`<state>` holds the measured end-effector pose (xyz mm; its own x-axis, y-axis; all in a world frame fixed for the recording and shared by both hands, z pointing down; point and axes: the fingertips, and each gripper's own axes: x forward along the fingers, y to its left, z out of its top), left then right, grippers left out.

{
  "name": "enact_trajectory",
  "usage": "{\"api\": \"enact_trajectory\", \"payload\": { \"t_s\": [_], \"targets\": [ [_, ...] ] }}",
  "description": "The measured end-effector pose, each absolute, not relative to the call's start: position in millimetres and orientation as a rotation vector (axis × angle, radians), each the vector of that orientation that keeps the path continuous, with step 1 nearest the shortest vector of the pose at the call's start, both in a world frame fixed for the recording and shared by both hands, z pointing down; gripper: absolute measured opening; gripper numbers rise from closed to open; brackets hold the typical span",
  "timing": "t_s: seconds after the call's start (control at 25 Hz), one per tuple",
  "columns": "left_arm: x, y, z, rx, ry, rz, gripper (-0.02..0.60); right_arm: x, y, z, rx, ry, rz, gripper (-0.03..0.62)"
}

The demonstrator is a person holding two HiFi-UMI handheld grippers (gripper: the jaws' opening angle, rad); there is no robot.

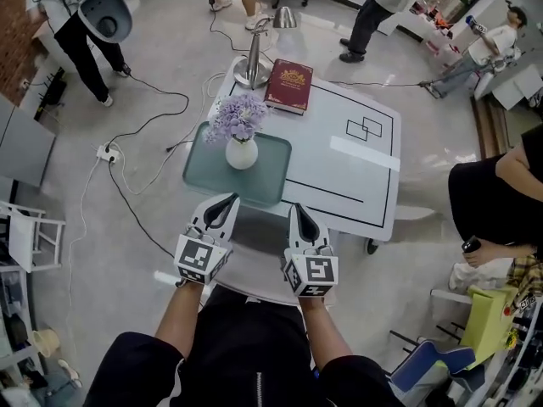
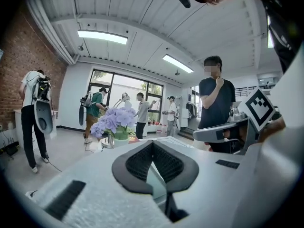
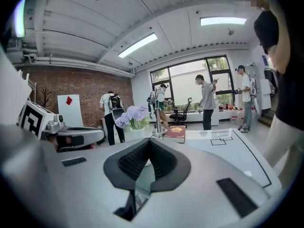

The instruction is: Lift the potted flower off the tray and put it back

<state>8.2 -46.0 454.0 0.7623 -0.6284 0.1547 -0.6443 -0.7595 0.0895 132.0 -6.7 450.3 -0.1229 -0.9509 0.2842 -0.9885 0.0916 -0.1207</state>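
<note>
The potted flower [image 1: 241, 134], lilac blooms in a round white vase, stands upright on the grey-green tray [image 1: 276, 189] on the left half of the white table [image 1: 356, 172]. Both grippers hover side by side at the table's near edge, short of the tray and apart from the pot. My left gripper [image 1: 230, 200] is shut with nothing in it, its tips over the tray's near rim. The right gripper [image 1: 299, 209] is also shut and empty. The flower [image 2: 114, 120] shows beyond the shut left gripper [image 2: 152, 144] in the left gripper view. It appears too as the flower [image 3: 134, 114] past the right gripper [image 3: 149, 141].
A red book [image 1: 289, 86] and a metal desk lamp [image 1: 254, 53] stand behind the tray. Black lines mark the table's right half. A cable and power strip [image 1: 106, 153] lie on the floor at left. A seated person [image 1: 492, 202] is close at right; others stand farther off.
</note>
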Motion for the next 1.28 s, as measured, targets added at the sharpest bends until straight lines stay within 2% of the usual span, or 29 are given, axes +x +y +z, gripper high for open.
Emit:
{"api": "enact_trajectory", "payload": {
  "t_s": [0.44, 1.28],
  "targets": [
    [41, -24, 439, 2.871, -0.95, 0.152, 0.003, 141, 24, 443, 1.983, -2.206, 0.401, 0.005],
    [41, -40, 434, 2.877, -0.956, 0.134, 0.003, 124, 1, 430, 1.937, -2.259, 0.36, 0.005]
  ]
}}
